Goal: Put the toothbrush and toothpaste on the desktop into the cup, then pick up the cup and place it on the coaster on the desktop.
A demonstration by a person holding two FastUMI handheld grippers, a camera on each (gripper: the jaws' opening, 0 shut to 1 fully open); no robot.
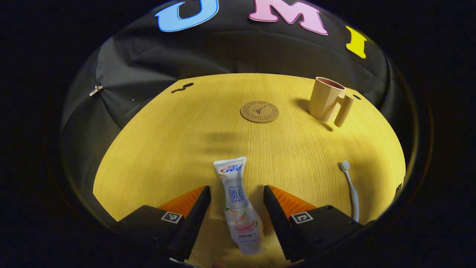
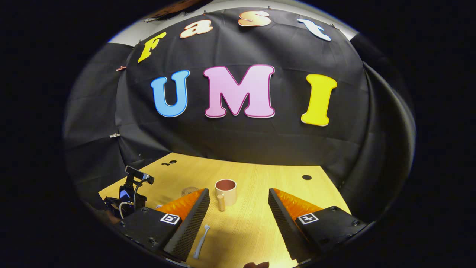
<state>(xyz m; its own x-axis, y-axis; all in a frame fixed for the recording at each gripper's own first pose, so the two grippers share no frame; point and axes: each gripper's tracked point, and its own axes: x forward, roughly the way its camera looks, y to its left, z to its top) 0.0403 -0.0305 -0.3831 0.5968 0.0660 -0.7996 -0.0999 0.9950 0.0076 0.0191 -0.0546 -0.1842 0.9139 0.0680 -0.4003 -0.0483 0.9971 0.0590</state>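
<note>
A white toothpaste tube (image 1: 238, 206) lies on the yellow wooden desktop (image 1: 186, 141), between the open fingers of my left gripper (image 1: 237, 197), which touch nothing. A white toothbrush (image 1: 351, 190) lies to the right of it, head pointing away. The beige cup (image 1: 327, 99) with a handle stands upright at the back right, and the round cork coaster (image 1: 259, 111) lies in the middle of the far desktop. In the right gripper view, my right gripper (image 2: 239, 206) is open above the desktop, with the cup (image 2: 226, 191) ahead and the toothbrush (image 2: 200, 242) by its left finger.
Black cloth walls close the desk on the far and side edges. A cable hole (image 2: 306, 177) is set in the back right of the desktop, with small holes (image 1: 182, 87) at the back left. The other gripper's body with cables (image 2: 128, 197) sits at the left in the right gripper view.
</note>
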